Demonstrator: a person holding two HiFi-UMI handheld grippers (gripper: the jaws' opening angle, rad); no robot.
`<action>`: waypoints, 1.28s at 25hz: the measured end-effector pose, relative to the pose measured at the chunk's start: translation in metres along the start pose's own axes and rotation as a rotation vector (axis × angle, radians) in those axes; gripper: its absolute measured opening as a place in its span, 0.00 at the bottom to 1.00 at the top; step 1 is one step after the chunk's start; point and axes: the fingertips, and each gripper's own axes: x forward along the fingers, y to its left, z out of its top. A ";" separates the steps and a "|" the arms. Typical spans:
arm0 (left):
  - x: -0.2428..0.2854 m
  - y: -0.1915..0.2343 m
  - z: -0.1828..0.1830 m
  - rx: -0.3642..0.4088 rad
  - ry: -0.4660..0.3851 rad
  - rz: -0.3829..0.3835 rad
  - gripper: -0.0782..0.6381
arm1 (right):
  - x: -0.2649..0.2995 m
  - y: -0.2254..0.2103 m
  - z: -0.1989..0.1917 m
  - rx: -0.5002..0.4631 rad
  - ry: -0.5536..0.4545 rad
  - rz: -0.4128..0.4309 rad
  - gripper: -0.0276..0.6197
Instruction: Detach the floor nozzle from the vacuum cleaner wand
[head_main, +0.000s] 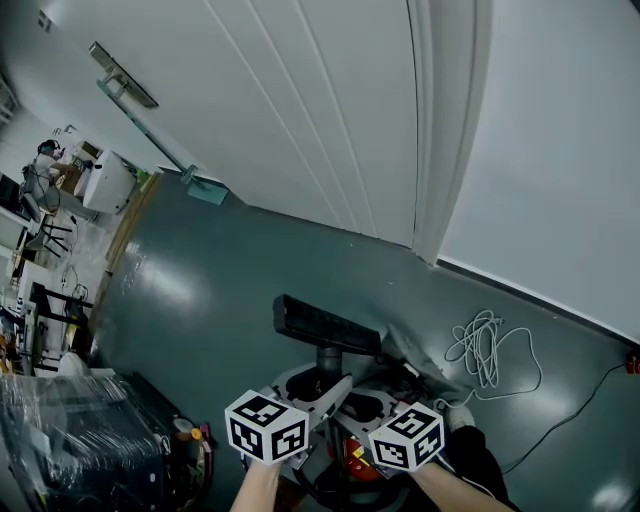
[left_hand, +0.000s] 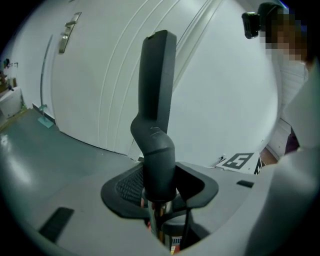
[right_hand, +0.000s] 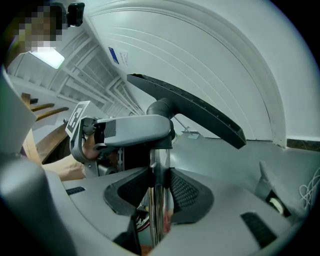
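**Clamping both sides of the joint, pull-apart not yet done**

Person stands over the vacuum with both tools on it; floor nozzle (head_main: 325, 322) is out in front of them over the grey floor (head_main: 200, 290), and it looks lifted clear, though contact can't be ruled out. Nozzle is not off the wand (right_hand: 157, 210) yet.

Left gripper (left_hand: 160, 192): jaws closed around the dark neck (left_hand: 159, 155) of the nozzle, pads pressing on both sides; the flat nozzle head rises beyond it. Right gripper (right_hand: 157, 192): jaws pinched on the shiny metal wand, tube running straight through between the pads.

Key relation: the wand's long axis runs from the person outward to the nozzle; the nozzle head sits crosswise at the far end. Left gripper is the nearer one to the nozzle, right on the neck; right gripper sits just behind it on the tube, toward the person; the two are close together, with the joint between them or under the left jaws.

Judgement: next move is a straight pull along that axis, left hand carrying the nozzle away while the right holds the wand back; any sideways pull would likely jam it. No release catch visible, so can't say if one needs pressing. Loose white cable (head_main: 485, 345) lies on the floor well to the right, out of the way.
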 end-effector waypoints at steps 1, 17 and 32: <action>0.002 0.000 -0.001 -0.027 0.015 -0.018 0.36 | -0.001 -0.001 0.000 -0.001 -0.003 -0.004 0.26; 0.001 0.000 0.003 -0.065 0.032 -0.011 0.36 | -0.001 0.000 0.000 -0.002 0.006 0.005 0.26; -0.007 -0.001 0.008 0.009 -0.053 0.090 0.36 | -0.001 0.005 0.000 -0.002 0.015 0.029 0.26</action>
